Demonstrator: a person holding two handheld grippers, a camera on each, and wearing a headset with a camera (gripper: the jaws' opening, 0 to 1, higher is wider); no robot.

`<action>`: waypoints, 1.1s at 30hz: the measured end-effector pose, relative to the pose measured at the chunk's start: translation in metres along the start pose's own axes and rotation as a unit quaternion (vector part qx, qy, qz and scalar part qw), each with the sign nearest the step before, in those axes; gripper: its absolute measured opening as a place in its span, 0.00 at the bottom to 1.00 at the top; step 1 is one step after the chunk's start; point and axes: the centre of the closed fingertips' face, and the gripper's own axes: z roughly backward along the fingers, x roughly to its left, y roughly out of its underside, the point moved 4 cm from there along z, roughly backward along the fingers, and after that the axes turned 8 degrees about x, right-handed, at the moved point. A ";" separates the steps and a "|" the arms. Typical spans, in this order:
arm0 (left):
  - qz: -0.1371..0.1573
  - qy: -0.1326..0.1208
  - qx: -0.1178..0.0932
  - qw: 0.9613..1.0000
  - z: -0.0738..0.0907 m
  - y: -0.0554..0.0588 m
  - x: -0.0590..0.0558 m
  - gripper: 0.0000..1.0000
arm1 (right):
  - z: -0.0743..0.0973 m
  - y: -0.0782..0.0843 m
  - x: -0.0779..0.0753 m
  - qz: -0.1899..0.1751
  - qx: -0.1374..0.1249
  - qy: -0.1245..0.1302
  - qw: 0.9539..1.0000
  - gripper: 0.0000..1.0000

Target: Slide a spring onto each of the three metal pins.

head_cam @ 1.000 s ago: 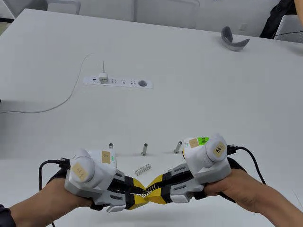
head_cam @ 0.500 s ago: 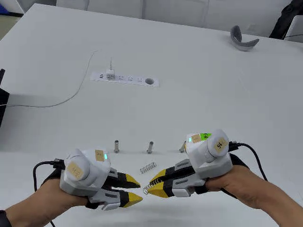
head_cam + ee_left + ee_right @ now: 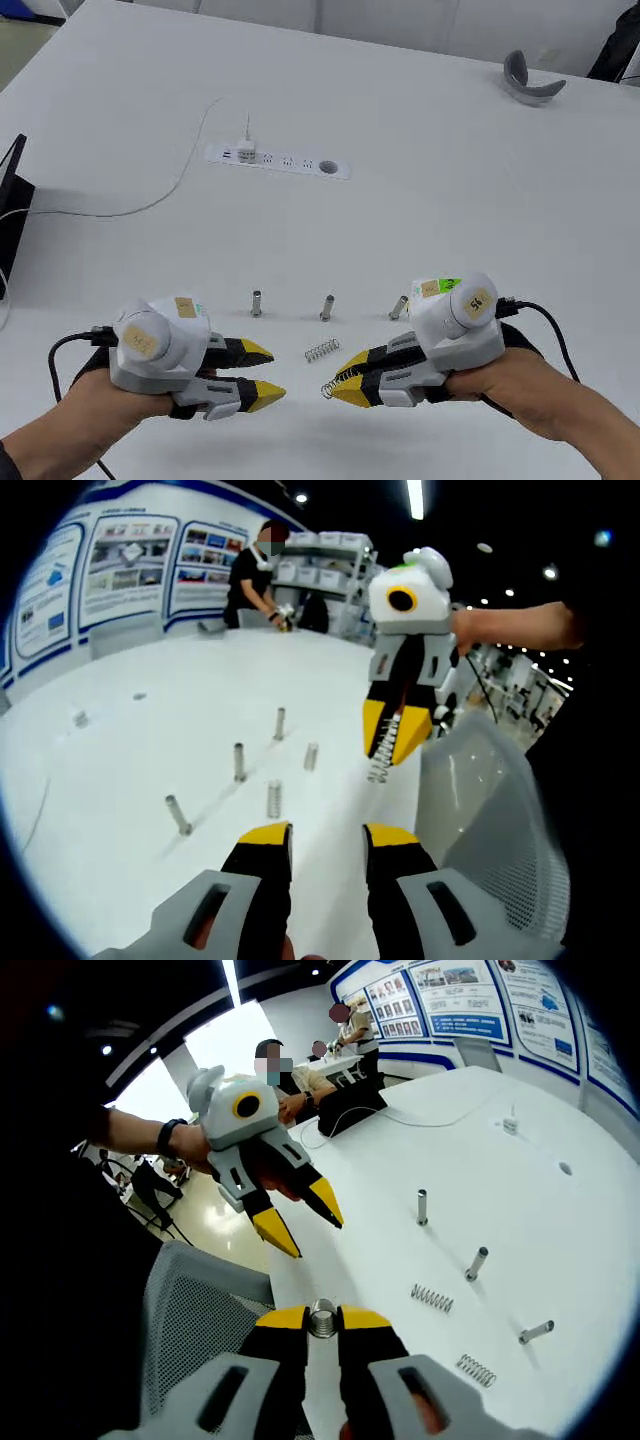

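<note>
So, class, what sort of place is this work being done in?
Probably a lab or showroom hall: a big white workbench, display posters along the wall, and shelves of stacked boxes.

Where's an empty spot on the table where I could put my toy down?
There is lots of bare table between the power strip and the row of three pins, and more on the right, below the grey curved thing. It is crowded near the front: the pins, a loose spring, the left gripper and the right gripper sit close together.
</note>
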 end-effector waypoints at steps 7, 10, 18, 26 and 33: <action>0.025 -0.034 -0.004 0.999 0.007 0.008 0.019 0.34 | -0.003 0.000 -0.008 0.002 0.011 0.007 1.000 0.12; 0.038 -0.053 -0.006 0.998 0.012 0.011 0.027 0.35 | -0.005 -0.001 -0.013 0.008 0.016 0.015 1.000 0.12; 0.053 -0.087 -0.005 0.995 0.023 0.020 0.040 0.44 | -0.012 -0.008 -0.031 0.008 0.027 0.042 0.999 0.12; 0.071 -0.120 -0.001 0.990 0.033 0.030 0.051 0.49 | -0.019 -0.017 -0.045 0.015 0.036 0.062 0.997 0.12; 0.085 -0.148 0.002 0.985 0.043 0.040 0.063 0.51 | -0.023 -0.031 -0.055 0.018 0.034 0.067 0.997 0.12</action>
